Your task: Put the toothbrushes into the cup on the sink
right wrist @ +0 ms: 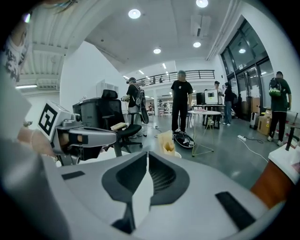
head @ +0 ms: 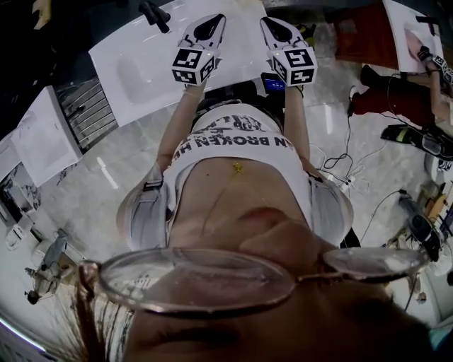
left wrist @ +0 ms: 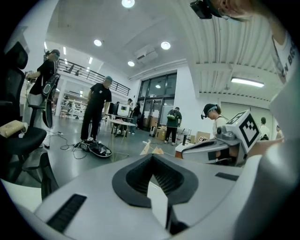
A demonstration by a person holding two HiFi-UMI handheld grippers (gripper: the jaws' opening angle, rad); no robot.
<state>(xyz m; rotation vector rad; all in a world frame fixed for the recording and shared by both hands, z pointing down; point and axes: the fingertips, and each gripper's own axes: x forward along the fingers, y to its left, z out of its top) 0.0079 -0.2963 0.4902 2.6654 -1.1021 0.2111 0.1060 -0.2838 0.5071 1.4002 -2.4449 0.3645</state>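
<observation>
Both grippers are held out side by side over a white sink counter (head: 233, 53) in the head view. My left gripper (head: 214, 20) is shut with nothing in it; in its own view the jaws (left wrist: 152, 159) meet on empty air. My right gripper (head: 271, 22) is likewise shut and empty, its jaws (right wrist: 146, 157) pressed together. Each gripper shows in the other's view: the right gripper's body (left wrist: 220, 143), the left gripper's body (right wrist: 84, 136). No toothbrush and no cup can be made out in any view.
A basin (head: 134, 71) is sunk into the counter's left part, with a black faucet (head: 154, 14) at its far edge. Cables (head: 343, 166) lie on the floor to the right. Several people stand in the hall; an office chair (right wrist: 112, 126) and a small table (right wrist: 206, 115) are nearby.
</observation>
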